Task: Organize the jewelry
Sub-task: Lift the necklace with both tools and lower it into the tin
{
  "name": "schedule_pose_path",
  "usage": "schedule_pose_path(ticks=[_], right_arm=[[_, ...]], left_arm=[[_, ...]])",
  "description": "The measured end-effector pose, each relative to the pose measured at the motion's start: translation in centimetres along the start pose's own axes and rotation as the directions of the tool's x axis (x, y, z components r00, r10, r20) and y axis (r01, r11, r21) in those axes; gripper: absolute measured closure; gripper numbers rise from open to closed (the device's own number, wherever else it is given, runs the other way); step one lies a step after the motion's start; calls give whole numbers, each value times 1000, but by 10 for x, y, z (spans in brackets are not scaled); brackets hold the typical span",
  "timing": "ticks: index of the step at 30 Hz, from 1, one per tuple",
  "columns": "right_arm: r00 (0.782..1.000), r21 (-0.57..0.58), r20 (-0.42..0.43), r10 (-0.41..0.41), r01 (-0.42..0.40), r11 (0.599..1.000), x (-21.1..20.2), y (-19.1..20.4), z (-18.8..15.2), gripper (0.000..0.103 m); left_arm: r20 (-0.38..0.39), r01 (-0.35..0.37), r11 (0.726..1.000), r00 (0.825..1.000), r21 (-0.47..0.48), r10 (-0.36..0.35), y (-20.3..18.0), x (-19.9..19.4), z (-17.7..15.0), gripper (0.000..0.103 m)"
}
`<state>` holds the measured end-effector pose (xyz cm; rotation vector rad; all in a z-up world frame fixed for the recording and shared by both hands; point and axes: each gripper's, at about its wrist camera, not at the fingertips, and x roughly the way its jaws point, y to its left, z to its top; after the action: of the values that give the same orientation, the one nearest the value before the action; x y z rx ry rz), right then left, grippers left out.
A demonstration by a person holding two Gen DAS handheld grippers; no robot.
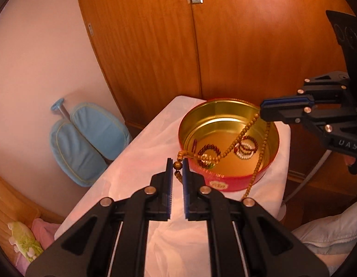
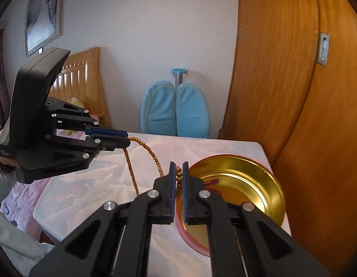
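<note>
A long wooden bead necklace (image 1: 243,133) hangs between both grippers over a round red tin (image 1: 227,182) with a gold inside. My left gripper (image 1: 177,165) is shut on the necklace's end with the big bead, just before the tin's near rim. My right gripper (image 1: 262,109) is shut on the necklace above the tin's far right rim. In the right wrist view my right gripper (image 2: 178,168) pinches the beads (image 2: 153,154) and my left gripper (image 2: 126,139) holds the other end. Two dark red and white bead bracelets (image 1: 246,147) lie in the tin (image 2: 259,184).
The tin stands on a small table with a white cloth (image 1: 141,166). A wooden wardrobe (image 1: 201,46) is behind it. A blue padded item (image 1: 86,143) leans on the wall. A bed headboard (image 2: 86,85) is at the left.
</note>
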<state>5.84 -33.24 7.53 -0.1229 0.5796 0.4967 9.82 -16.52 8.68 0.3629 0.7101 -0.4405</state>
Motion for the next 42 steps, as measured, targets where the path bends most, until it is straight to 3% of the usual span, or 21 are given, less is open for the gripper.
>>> schedule_pose_path(ticks=[8,15,26,42], right_arm=[[999,26,4,-36,36,999,-20,-91,-6,97],[995,93,-59,-81,86,992,7,-133,-19,97],[984,141,-168,-64,88,986,73,-157,-21,97],[973,143,-230,-3,37,989,103,-159,-24,97]], left_arm=[[-5,26,999,1000,32,-26,-62,48,59,95],[-59,108,990,993,88,-103,-70,110,78,95],[-122,195,977,975,87,-184,-51,181,85,95],[-178,204,978,964,29,-196,-46,203,71,95]])
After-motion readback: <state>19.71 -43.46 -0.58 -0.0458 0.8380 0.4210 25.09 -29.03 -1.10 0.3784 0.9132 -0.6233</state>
